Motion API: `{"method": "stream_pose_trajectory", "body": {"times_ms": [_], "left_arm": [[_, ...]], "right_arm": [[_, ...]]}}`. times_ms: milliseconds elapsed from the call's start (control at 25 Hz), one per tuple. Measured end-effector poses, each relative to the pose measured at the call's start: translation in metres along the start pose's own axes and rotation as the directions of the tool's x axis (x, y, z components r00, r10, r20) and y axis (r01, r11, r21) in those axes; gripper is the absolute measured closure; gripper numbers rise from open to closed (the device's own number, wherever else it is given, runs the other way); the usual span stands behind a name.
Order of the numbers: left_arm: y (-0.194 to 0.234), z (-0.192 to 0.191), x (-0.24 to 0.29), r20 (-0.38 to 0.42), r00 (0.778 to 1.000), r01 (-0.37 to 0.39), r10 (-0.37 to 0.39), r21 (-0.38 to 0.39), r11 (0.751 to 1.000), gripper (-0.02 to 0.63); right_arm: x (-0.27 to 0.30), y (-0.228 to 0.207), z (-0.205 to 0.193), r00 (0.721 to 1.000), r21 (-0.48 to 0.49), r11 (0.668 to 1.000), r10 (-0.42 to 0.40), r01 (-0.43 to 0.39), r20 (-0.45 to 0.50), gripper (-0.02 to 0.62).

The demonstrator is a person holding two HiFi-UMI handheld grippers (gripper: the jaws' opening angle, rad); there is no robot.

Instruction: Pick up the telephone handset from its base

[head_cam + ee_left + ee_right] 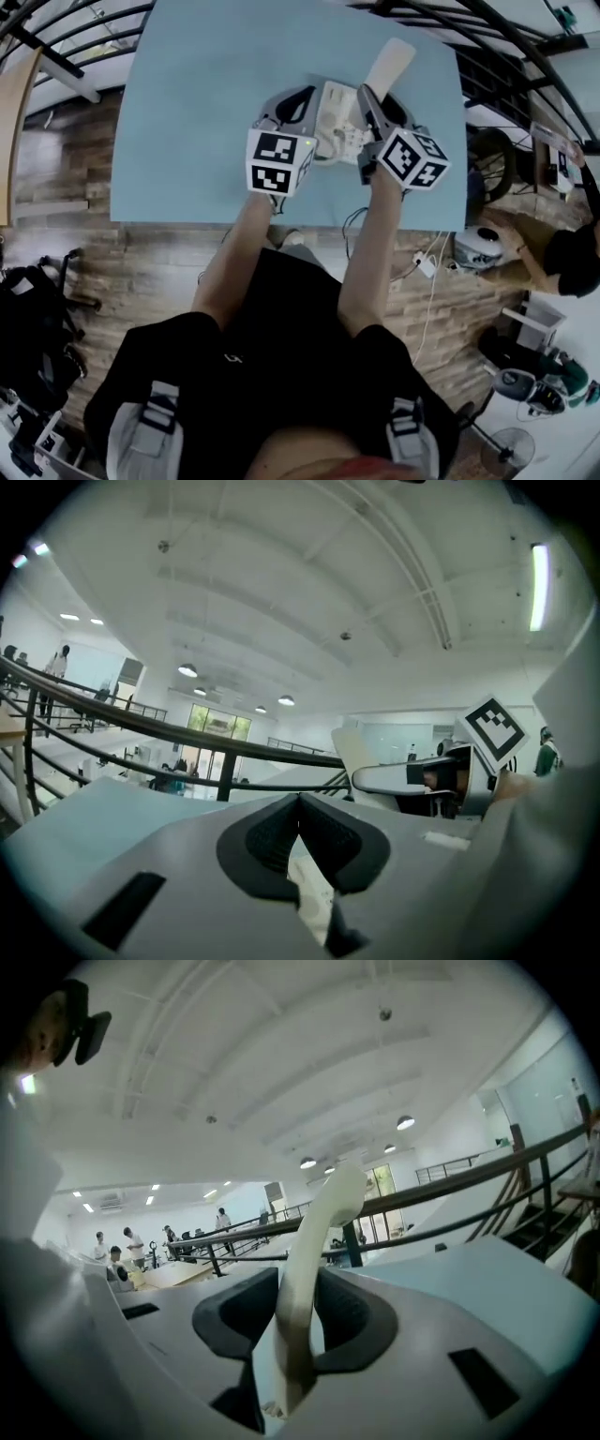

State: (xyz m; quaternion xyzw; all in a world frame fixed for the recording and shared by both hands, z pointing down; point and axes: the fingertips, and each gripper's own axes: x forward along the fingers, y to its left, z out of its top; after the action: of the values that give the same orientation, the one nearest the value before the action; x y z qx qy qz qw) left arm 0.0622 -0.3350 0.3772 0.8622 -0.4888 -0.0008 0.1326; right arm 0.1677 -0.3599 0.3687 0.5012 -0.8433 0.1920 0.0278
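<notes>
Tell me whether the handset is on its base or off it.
Off. The right gripper grips the handset, held up in the air; the base lies beside it, not under it.

The left claw (305,98) and right claw (367,101) hide most of the telephone base (336,114) and the handset's (389,61) lower end.

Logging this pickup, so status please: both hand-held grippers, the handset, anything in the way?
Right hand-held gripper shut on handset. Left hand-held gripper shut, jaws together. Handset looks lifted off base. Nothing seen blocking it.
</notes>
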Motion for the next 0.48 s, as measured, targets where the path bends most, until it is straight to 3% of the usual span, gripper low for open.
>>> {"method": "stream_pose_trajectory", "body": {"times_ms": [280,480], "left_arm": [[-0.033,0.064,0.013,0.113,0.990,0.071,-0.081,0.087,0.994,0.606],[-0.044,0.082,0.011,0.138,0.986,0.081,-0.097,0.116,0.990,0.606]], "right_arm": [[-0.054,0.002,0.069,0.974,-0.126,0.987,-0.073,0.101,0.214,0.482],[-0.071,0.007,0.081,0.964,-0.180,0.977,-0.068,0.117,0.256,0.482]]}}
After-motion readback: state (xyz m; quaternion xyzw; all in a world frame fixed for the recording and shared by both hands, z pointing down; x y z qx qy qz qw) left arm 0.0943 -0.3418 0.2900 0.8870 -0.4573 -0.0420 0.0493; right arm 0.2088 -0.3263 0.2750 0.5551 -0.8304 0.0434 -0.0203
